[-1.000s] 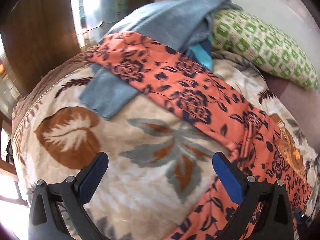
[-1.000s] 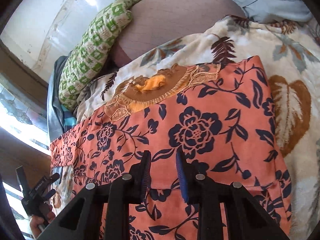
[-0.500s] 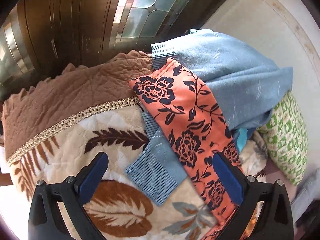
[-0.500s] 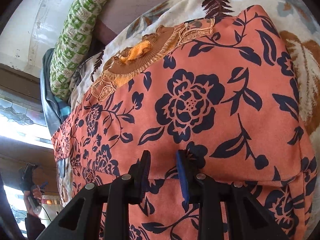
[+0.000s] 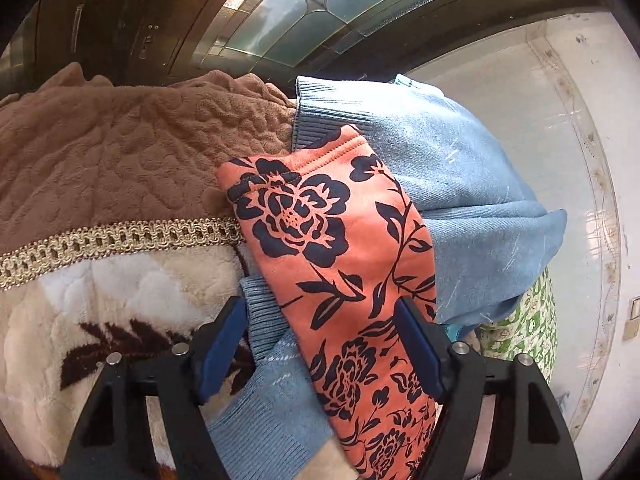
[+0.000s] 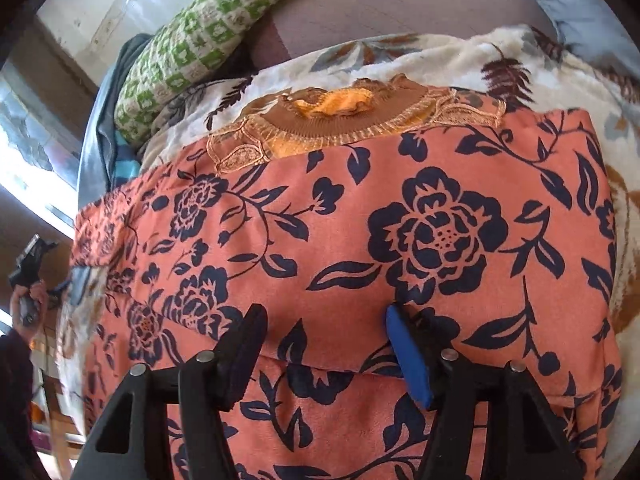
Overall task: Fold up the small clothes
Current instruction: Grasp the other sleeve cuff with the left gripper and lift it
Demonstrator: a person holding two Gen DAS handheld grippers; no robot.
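Since a second ago the right claw (image 6: 324,344) has spread its jaws and the left claw (image 5: 318,338) has travelled up to the sleeve end. The orange floral garment (image 6: 400,248) (navy roses) lies flat on the leaf-print blanket (image 6: 460,56). Only the left view shows its cuff over a blue sweater (image 5: 460,184). Both claws gape, holding nothing.

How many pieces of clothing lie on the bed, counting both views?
3 can be told apart: the orange flowered garment spread across the blanket, the blue knit sweater beneath its far end, and a brown-orange garment under its other edge. More may be hidden beneath.
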